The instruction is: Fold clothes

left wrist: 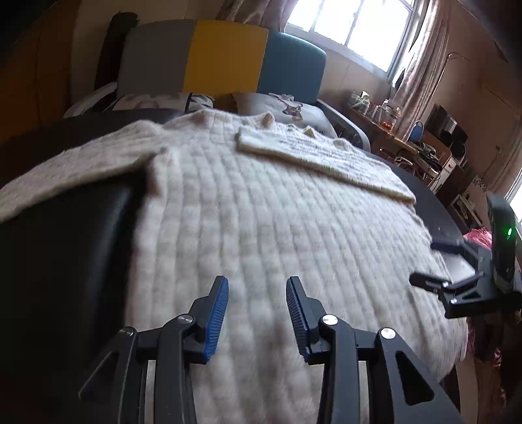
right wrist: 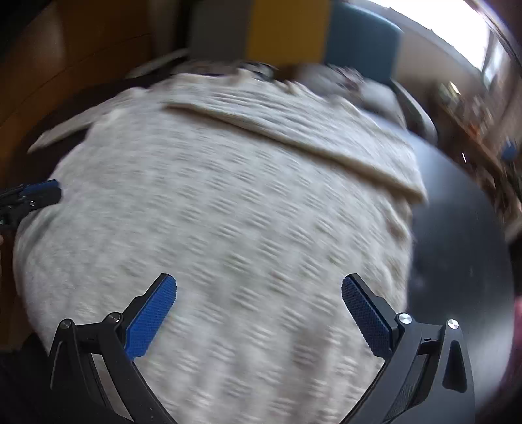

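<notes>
Cream knit, thick and loose — our worry is that the sweater (left wrist: 261, 212) stretches or drags the folded sleeve (left wrist: 319, 156) askew if we pinch one layer; it lies flat on the dark table (left wrist: 65, 244), one sleeve across its chest, the other spread. Our left gripper (left wrist: 257, 313) and right gripper (right wrist: 259, 313) hover agape, empty.

A padded headboard in grey, yellow and teal panels (left wrist: 225, 55) stands against a beige wall. To its right a bright, multi-paned window (left wrist: 349, 22) lets in daylight, flanked by patterned pinkish curtains (left wrist: 421, 65). Below it runs a cluttered wooden side table (left wrist: 388, 130). A brown wooden wardrobe (right wrist: 65, 65) sits at left.
</notes>
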Demonstrator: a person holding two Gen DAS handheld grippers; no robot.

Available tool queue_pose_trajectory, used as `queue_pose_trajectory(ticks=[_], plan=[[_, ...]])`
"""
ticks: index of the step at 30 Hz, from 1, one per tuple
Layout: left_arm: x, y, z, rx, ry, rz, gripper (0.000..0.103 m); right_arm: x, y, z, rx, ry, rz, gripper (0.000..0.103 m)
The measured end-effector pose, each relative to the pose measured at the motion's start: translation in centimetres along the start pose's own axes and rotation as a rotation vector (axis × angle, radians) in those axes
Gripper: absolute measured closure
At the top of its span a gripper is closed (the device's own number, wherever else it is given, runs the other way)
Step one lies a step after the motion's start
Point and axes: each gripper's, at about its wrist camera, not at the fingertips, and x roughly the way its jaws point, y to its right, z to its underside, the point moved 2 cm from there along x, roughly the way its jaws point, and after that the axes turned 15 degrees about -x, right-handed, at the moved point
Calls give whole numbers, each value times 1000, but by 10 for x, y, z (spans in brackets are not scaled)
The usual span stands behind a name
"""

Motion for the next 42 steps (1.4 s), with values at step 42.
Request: queue_pose_trajectory(ticks=[42], plan=[[29,20,-59,84,95,-173,64,94,11,-108,123,5,16,0]])
